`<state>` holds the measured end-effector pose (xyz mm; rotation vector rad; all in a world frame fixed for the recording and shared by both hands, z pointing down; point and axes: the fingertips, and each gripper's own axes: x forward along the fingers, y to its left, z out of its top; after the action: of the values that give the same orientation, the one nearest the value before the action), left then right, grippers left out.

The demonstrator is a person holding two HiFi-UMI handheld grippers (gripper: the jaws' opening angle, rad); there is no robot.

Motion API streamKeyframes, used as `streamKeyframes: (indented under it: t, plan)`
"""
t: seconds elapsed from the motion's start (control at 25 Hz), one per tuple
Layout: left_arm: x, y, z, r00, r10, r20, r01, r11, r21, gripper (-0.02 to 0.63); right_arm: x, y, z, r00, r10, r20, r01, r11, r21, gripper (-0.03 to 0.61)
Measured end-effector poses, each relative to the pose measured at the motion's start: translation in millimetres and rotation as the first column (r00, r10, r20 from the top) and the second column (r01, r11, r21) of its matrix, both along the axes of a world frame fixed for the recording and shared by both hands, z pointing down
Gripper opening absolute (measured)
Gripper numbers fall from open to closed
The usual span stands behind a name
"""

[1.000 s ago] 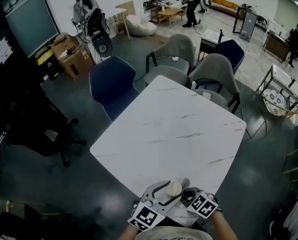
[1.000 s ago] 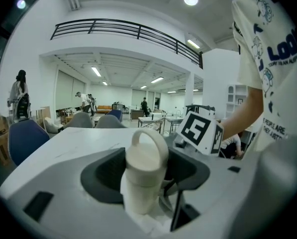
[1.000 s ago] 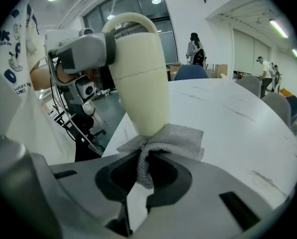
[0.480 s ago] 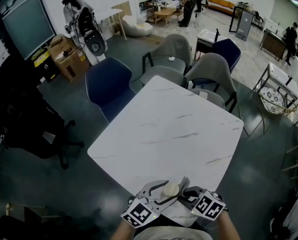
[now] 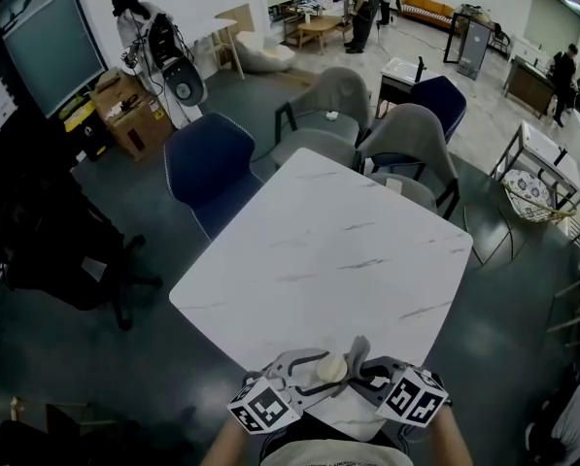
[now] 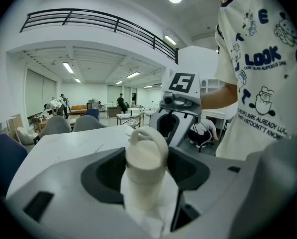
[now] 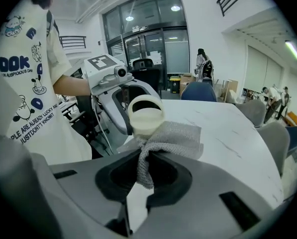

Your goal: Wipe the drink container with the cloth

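Observation:
A cream drink container [image 5: 331, 367] with a loop handle on its lid is held over the near edge of the white table [image 5: 338, 250]. My left gripper [image 5: 304, 379] is shut on its body; the left gripper view shows the container [image 6: 146, 156] upright between the jaws. My right gripper [image 5: 364, 375] is shut on a grey mesh cloth [image 5: 357, 350]. In the right gripper view the cloth [image 7: 160, 143] is pinched between the jaws and spreads against the container [image 7: 145, 116] just below its lid. The two grippers face each other closely.
Several chairs stand along the table's far side: a dark blue one [image 5: 212, 163] and grey ones [image 5: 411, 139]. My own torso in a printed T-shirt [image 6: 260, 73] is right behind the grippers. People stand far off in the room.
Both grippers have rolled a little and their marker cubes have drawn apart. The right gripper with the cloth has risen slightly along the container. The left gripper has stayed in place.

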<state>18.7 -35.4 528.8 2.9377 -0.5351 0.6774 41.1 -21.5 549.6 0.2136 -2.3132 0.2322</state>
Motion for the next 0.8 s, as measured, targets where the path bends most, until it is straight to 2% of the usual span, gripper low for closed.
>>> streamKeyframes:
  t: [0.32, 0.8]
  plan:
    - [2, 1, -5, 0.984, 0.167, 0.056, -0.168, 0.986, 0.009, 0.264, 0, -4, 4, 0.998, -0.037, -0.045, 0.038, 0.999, 0.024, 0.046]
    - [-4, 3, -2, 0.97, 0.237, 0.057, -0.237, 0.971, -0.012, 0.262, -4, -10, 25, 0.997, -0.021, -0.073, 0.022, 1.0, 0.017, 0.046]
